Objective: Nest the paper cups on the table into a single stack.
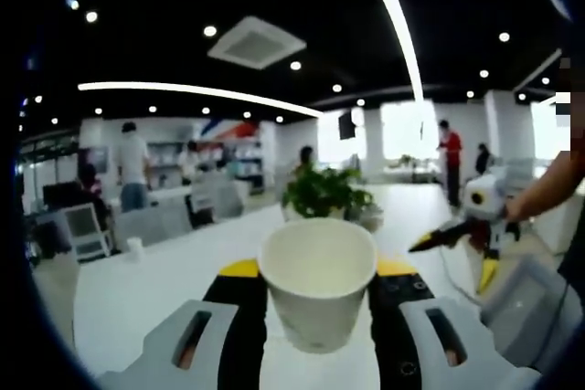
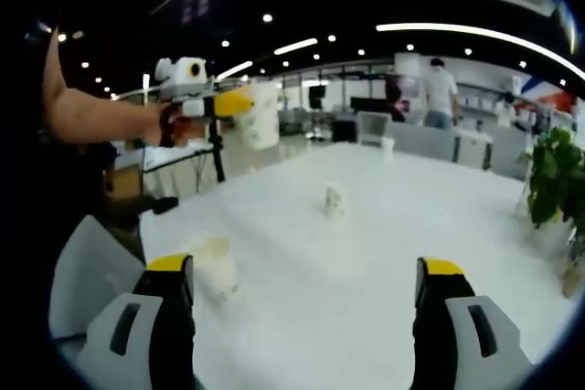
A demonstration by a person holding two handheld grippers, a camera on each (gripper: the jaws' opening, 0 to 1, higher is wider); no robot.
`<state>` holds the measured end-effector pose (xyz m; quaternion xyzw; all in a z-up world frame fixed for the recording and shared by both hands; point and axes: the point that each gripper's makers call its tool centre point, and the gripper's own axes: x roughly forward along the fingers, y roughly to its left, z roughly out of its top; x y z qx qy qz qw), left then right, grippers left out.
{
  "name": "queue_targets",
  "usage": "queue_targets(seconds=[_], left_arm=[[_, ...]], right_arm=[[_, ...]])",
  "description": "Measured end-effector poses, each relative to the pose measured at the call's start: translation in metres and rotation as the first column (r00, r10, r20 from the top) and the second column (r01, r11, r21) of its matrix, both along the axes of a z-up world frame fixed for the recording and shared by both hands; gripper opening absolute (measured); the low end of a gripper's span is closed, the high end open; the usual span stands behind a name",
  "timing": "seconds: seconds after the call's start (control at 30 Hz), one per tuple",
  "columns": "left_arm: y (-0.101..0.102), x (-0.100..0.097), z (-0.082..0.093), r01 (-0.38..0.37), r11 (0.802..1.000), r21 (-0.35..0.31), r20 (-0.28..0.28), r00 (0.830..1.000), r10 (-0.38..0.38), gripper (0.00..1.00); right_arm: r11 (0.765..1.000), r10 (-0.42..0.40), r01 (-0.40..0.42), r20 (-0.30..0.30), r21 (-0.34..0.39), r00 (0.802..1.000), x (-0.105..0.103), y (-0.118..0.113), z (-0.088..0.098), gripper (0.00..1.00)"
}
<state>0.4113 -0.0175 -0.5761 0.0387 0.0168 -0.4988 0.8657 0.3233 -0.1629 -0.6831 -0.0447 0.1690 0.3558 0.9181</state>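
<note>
My left gripper point(image 1: 315, 271) is shut on a white paper cup point(image 1: 317, 291), held upright and open-mouthed above the white table point(image 1: 137, 303). From the right gripper view, that left gripper point(image 2: 239, 105) holds the same cup point(image 2: 261, 118) high at the upper left. My right gripper point(image 2: 304, 271) is open over the table with nothing between its jaws. It also enters the left gripper view as the right gripper point(image 1: 457, 258). A blurred paper cup point(image 2: 216, 268) stands just beyond the right gripper's left jaw. Another cup point(image 2: 334, 200) sits mid-table, and a third cup point(image 2: 388, 145) at the far end.
A potted plant point(image 1: 324, 191) stands at the table's far end, and shows as a plant point(image 2: 553, 175) at the right. A small cup point(image 1: 134, 246) sits near the left edge. Chairs, desks and people fill the office behind. A tripod point(image 2: 218, 157) stands beside the table.
</note>
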Motion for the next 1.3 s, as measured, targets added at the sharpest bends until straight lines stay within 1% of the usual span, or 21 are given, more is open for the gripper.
queue_targets(seconds=[0.1, 0.33, 0.63, 1.1, 1.3], left_arm=[[-0.002, -0.005, -0.002, 0.005, 1.0, 0.005, 0.001, 1.0, -0.005, 0.41], [-0.004, -0.016, -0.003, 0.005, 1.0, -0.017, -0.01, 1.0, -0.005, 0.41], [-0.005, -0.025, -0.006, 0.003, 1.0, -0.016, -0.006, 1.0, -0.003, 0.41], [0.0, -0.035, -0.007, -0.019, 0.999, -0.047, -0.019, 1.0, 0.018, 0.41], [-0.002, -0.044, -0.009, -0.012, 1.0, -0.025, -0.009, 1.0, 0.012, 0.41]], right_arm=[[1.0, 0.003, -0.002, -0.002, 0.013, 1.0, -0.001, 0.0, 0.001, 1.0], [1.0, 0.009, -0.009, 0.001, 0.001, 1.0, -0.002, 0.001, 0.001, 1.0], [1.0, 0.012, -0.012, 0.005, 0.004, 1.0, -0.002, 0.002, 0.002, 1.0], [1.0, 0.021, -0.021, 0.004, 0.001, 1.0, -0.003, 0.005, 0.001, 1.0], [0.999, 0.029, -0.029, 0.006, -0.022, 1.0, -0.004, 0.006, -0.004, 1.0]])
